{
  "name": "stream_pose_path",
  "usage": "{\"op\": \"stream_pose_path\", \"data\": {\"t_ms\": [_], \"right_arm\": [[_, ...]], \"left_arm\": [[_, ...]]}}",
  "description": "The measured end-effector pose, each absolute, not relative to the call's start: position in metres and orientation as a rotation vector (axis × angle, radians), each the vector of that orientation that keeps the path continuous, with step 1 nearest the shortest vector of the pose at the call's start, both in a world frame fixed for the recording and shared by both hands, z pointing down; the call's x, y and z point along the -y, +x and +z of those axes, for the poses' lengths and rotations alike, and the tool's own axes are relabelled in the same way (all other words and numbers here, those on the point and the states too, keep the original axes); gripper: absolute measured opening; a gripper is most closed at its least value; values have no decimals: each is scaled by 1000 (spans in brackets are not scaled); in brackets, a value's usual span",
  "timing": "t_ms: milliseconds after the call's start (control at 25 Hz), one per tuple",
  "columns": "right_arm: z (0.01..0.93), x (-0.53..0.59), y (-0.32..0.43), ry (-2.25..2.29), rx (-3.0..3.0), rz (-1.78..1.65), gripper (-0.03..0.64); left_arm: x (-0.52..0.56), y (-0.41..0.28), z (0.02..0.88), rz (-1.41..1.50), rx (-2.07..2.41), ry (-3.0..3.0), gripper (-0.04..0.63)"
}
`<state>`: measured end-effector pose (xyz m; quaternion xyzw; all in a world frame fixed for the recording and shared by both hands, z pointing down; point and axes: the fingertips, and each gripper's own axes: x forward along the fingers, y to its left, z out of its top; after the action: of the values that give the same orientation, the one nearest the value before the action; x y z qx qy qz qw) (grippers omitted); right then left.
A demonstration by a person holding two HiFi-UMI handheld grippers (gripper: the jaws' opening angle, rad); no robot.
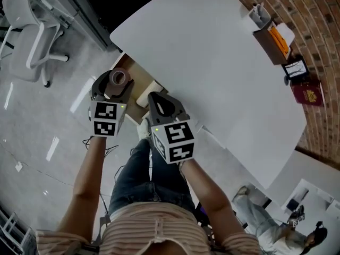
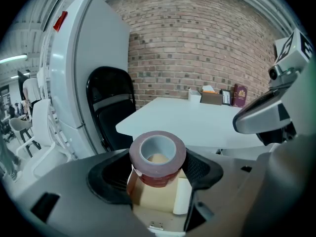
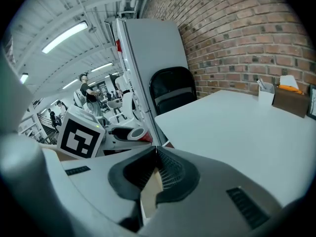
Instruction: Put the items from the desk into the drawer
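Note:
My left gripper [image 1: 117,82] is shut on a dark red roll of tape [image 1: 119,78], held upright over the open drawer [image 1: 139,87] at the white desk's [image 1: 212,62] near-left corner. In the left gripper view the tape roll [image 2: 157,158] sits between the black pads, and the tan drawer [image 2: 157,200] lies right below it. My right gripper [image 1: 162,106] hovers beside it to the right, shut with nothing in it; its jaws [image 3: 155,152] meet at the tips. A brown organiser box [image 1: 274,39], a white pen cup [image 1: 258,15], a small framed screen [image 1: 295,68] and a red booklet [image 1: 307,93] stand along the desk's far edge.
A brick wall [image 1: 324,31] runs behind the desk. A white office chair [image 1: 25,31] stands on the grey floor at the left. A black chair [image 2: 109,107] and a tall white cabinet [image 2: 84,68] stand beyond the drawer. Someone's legs and shoes [image 1: 254,210] lie at the lower right.

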<state>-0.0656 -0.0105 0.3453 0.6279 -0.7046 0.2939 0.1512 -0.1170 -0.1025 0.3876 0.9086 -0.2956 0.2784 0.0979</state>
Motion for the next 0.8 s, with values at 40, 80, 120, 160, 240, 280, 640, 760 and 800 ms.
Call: {"op": "stream_pose_path", "data": {"t_ms": [40, 80, 120, 160, 240, 280, 640, 760, 800], "right_arm": [[353, 8, -70, 1785, 2019, 855, 17], [361, 5, -75, 1767, 2014, 867, 17], [368, 2, -79, 1751, 2008, 881, 17], [375, 1, -82, 1738, 2003, 896, 17], [388, 0, -86, 1720, 1994, 926, 17], [395, -1, -87, 1714, 1990, 935, 17], [458, -5, -94, 1599, 1933, 980, 17], [478, -1, -99, 1524, 1907, 981, 17], [484, 1, -100, 1507, 1900, 977, 17]], "left_arm": [[99, -118, 396, 836, 863, 2682, 314], [96, -118, 404, 844, 852, 2674, 314], [93, -119, 413, 851, 842, 2665, 314], [91, -119, 421, 857, 835, 2658, 314], [89, -119, 436, 867, 828, 2647, 314], [88, -118, 443, 868, 826, 2644, 314], [87, -113, 485, 877, 820, 2622, 314], [92, -113, 497, 863, 825, 2613, 314], [93, -113, 502, 863, 827, 2610, 314]]}}
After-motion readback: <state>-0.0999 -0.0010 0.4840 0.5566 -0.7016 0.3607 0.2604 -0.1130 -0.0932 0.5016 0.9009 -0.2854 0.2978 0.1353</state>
